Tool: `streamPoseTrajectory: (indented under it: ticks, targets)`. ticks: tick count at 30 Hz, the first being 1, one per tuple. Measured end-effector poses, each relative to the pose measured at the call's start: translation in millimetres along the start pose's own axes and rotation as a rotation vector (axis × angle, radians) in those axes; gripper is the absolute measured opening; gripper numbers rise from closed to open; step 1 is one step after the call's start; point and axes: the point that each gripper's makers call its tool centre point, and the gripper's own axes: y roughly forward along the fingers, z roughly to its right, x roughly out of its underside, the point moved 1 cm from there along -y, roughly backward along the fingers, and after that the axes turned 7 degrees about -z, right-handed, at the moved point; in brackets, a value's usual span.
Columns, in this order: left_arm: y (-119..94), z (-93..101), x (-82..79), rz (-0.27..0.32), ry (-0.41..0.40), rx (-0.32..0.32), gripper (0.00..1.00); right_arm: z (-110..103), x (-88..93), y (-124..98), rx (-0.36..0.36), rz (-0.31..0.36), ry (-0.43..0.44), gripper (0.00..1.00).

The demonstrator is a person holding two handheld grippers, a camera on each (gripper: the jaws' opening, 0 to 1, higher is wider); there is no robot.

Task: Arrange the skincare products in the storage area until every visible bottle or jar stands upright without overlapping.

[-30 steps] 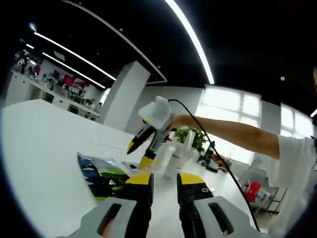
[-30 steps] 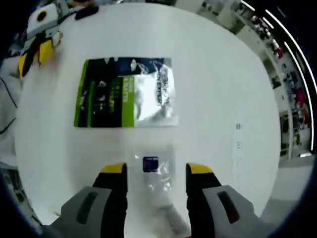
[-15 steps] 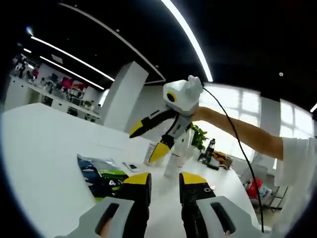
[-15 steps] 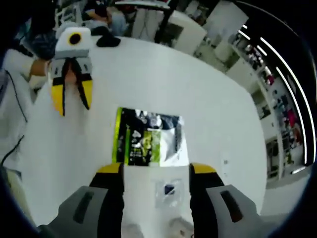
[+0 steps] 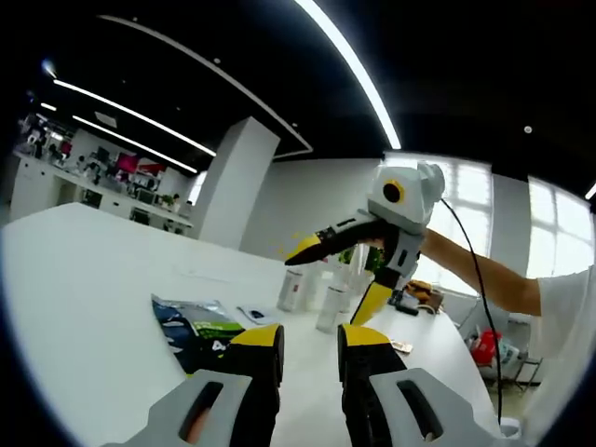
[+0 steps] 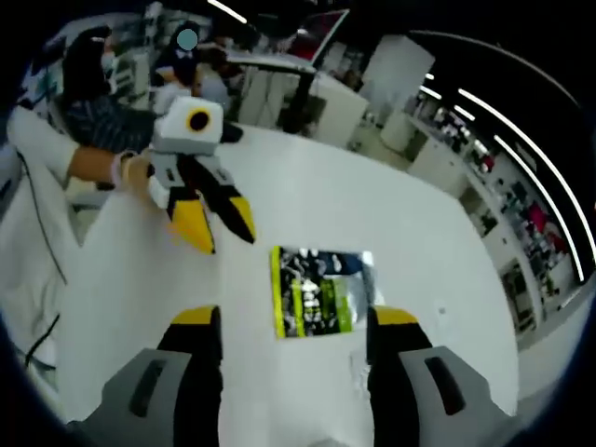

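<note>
Several white skincare bottles (image 5: pixel 296 289) stand upright in a cluster on the far part of the white table (image 5: pixel 74 279), one taller bottle (image 5: pixel 331 307) nearest. My right gripper (image 5: pixel 335 277) hangs in the air in front of them, open, holding nothing. My left gripper (image 5: pixel 312 349) is low in front, its jaws a little apart with nothing between. In the right gripper view, the right gripper (image 6: pixel 296 326) is open high above the table (image 6: pixel 391 214), and the left gripper (image 6: pixel 214 223) is held to the left, jaws apart.
A green and black foil sachet (image 5: pixel 196 326) lies flat on the table, also under my right gripper as the sachet (image 6: pixel 321 291). A small clear packet (image 5: pixel 251 315) lies beside it. People sit at the table's far edge (image 6: pixel 88 93). A potted plant (image 5: pixel 372 261) stands behind the bottles.
My right gripper has risen and tipped up from the table, so its view now looks across the room. In the left gripper view it swung up and to the right, off the bottles.
</note>
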Motion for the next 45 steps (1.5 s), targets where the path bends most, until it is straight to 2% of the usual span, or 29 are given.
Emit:
streamPoseTrajectory:
  ticks: [3,4,5,6,9,12,13,14,18,19,22,25,26,30,32,33,36,37,38,39,41,43,44,45]
  targets:
    - [0,0.6,0.1,0.001,0.001,-0.001,0.23,-1,0.4,-1,0.003,0.005,0.002,0.65]
    - [-3,-4.2,-2.1,0.004,0.018,-0.018,0.23,-6,1.0,-5,0.032,0.045,0.013,0.64]
    - [-4,-6.9,-3.6,0.006,0.023,-0.021,0.24,-16,-8.8,-14,0.058,0.177,0.089,0.65]
    - [-4,-7.0,-3.6,0.007,0.025,-0.021,0.24,-22,-13.3,-18,0.050,0.237,0.121,0.66]
    - [-5,-7.5,-2.0,0.007,0.035,-0.028,0.25,-35,-14.2,-28,0.066,0.320,0.176,0.68]
    - [-5,-13.0,-1.0,0.000,0.078,-0.055,0.26,-35,-6.7,-38,0.188,0.335,0.167,0.68]
    - [-5,-16.5,-1.7,-0.002,0.090,-0.064,0.26,-34,-3.7,-43,0.260,0.353,0.166,0.68]
    - [-4,-20.7,-2.0,-0.006,0.102,-0.078,0.26,-35,-2.1,-47,0.286,0.359,0.166,0.68]
    - [-3,-25.6,-1.3,-0.017,0.132,-0.092,0.27,-39,-1.4,-51,0.302,0.381,0.169,0.70]
    - [1,-26.6,2.6,-0.044,0.167,-0.100,0.28,-39,3.5,-60,0.346,0.405,0.200,0.72]
    - [7,-19.5,11.0,-0.099,0.282,-0.101,0.35,-50,11.8,-69,0.392,0.417,0.218,0.77]
    - [10,-15.6,14.8,-0.116,0.299,-0.095,0.37,-52,28.0,-78,0.473,0.386,0.239,0.77]
    - [10,-13.4,18.0,-0.132,0.315,-0.089,0.38,-57,39.1,-84,0.516,0.379,0.265,0.77]
    - [10,-3.6,21.6,-0.135,0.312,-0.067,0.41,-68,58.0,-94,0.552,0.349,0.252,0.73]
    - [9,-0.4,22.2,-0.132,0.307,-0.065,0.42,-79,69.2,-95,0.517,0.298,0.202,0.75]
    - [9,1.9,22.8,-0.130,0.300,-0.062,0.42,-81,86.8,-101,0.473,0.245,0.179,0.76]
    - [9,5.0,23.9,-0.128,0.298,-0.059,0.42,-91,100.6,-103,0.395,0.178,0.167,0.80]
    - [9,6.0,24.5,-0.129,0.299,-0.059,0.42,-97,108.7,-104,0.342,0.132,0.169,0.81]
    - [10,6.7,24.9,-0.129,0.300,-0.058,0.43,-98,111.3,-104,0.329,0.117,0.172,0.81]
    - [10,7.6,26.1,-0.132,0.300,-0.058,0.43,-104,122.4,-103,0.270,0.055,0.168,0.80]
    - [10,7.3,27.3,-0.137,0.301,-0.061,0.42,-106,137.8,-103,0.248,-0.041,0.135,0.80]
    - [10,7.2,27.9,-0.140,0.302,-0.064,0.43,-105,143.5,-104,0.251,-0.075,0.130,0.74]
    - [9,6.4,28.8,-0.144,0.304,-0.072,0.43,-95,166.1,-105,0.209,-0.184,0.114,0.71]
    - [9,6.4,28.3,-0.141,0.300,-0.070,0.43,-94,175.1,-106,0.187,-0.225,0.111,0.68]
